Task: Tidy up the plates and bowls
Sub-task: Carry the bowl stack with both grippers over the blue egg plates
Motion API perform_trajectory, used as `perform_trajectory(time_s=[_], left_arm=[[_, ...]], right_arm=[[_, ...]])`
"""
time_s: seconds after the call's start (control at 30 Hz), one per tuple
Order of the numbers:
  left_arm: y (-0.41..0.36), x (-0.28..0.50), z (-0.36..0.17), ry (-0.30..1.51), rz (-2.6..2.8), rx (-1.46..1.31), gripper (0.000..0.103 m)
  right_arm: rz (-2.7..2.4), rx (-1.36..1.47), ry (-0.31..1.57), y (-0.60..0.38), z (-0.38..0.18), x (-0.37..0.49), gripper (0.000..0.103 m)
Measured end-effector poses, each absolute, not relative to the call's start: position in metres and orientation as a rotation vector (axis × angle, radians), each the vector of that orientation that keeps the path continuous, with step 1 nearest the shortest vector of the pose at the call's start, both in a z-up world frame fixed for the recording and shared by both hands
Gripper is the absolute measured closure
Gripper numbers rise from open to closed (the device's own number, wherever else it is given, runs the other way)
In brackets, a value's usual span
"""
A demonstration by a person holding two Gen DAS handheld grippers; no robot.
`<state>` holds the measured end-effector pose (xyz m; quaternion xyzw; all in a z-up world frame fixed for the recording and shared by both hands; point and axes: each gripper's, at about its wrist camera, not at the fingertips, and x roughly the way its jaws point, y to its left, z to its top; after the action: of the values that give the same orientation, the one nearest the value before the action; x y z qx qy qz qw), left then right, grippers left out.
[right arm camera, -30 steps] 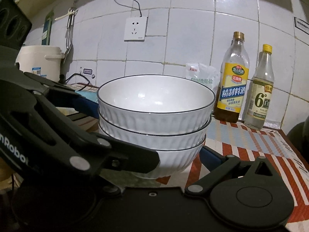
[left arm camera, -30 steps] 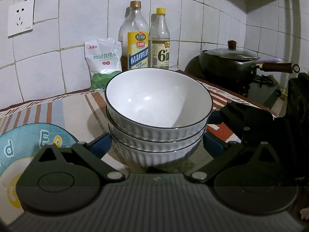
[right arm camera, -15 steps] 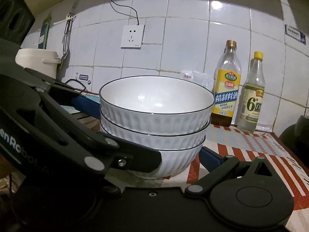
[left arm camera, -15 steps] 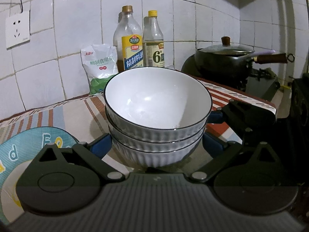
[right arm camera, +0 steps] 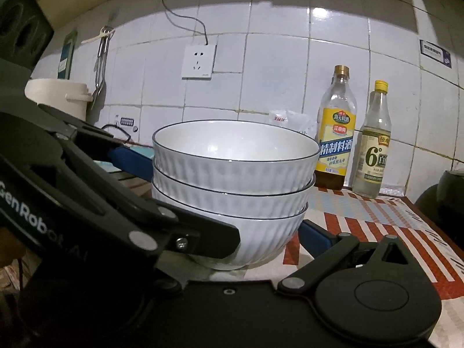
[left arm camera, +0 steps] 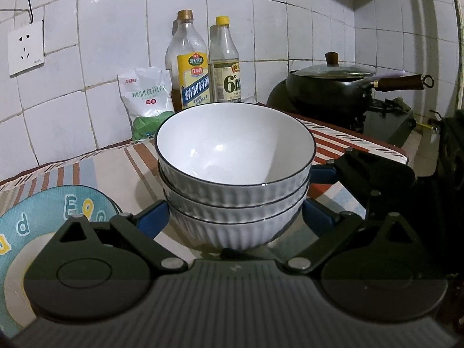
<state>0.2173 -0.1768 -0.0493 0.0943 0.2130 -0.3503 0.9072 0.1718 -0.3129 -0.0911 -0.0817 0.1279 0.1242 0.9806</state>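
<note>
Three white ribbed bowls with thin dark rims [left arm camera: 235,185] sit stacked one inside another. Both grippers hug the bottom bowl. The left gripper [left arm camera: 235,221] has its blue fingers [left arm camera: 152,217] pressed on the bowl's two sides. The right gripper [right arm camera: 226,211] pinches the same bowl from the other way. Under the stack lies a striped cloth [left arm camera: 342,142] on the counter. Two clear bottles with yellow labels [right arm camera: 336,133] stand by the back edge, near the white tiled wall [right arm camera: 275,58].

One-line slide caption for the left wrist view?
Left gripper straddles the bottom of three stacked white bowls on a striped counter.
</note>
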Motion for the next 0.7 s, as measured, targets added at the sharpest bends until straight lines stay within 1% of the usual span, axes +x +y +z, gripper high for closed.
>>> perform_trajectory(time_s=[0.2, 0.43, 0.7], left_arm=[[-0.174, 0.22, -0.049, 0.444, -0.738, 0.191, 0.004], [-0.168, 0.212, -0.044, 0.353, -0.77, 0.243, 0.001], [-0.164, 0.237, -0.039, 0.454, -0.842, 0.174, 0.0]], right_arm=[[0.274, -0.169, 0.261, -0.316, -0.091, 0.171, 0.0], [0.34, -0.168, 0.279, -0.326, -0.085, 0.173, 0.0], [0.387, -0.17, 0.327, -0.33, -0.079, 0.182, 0.0]])
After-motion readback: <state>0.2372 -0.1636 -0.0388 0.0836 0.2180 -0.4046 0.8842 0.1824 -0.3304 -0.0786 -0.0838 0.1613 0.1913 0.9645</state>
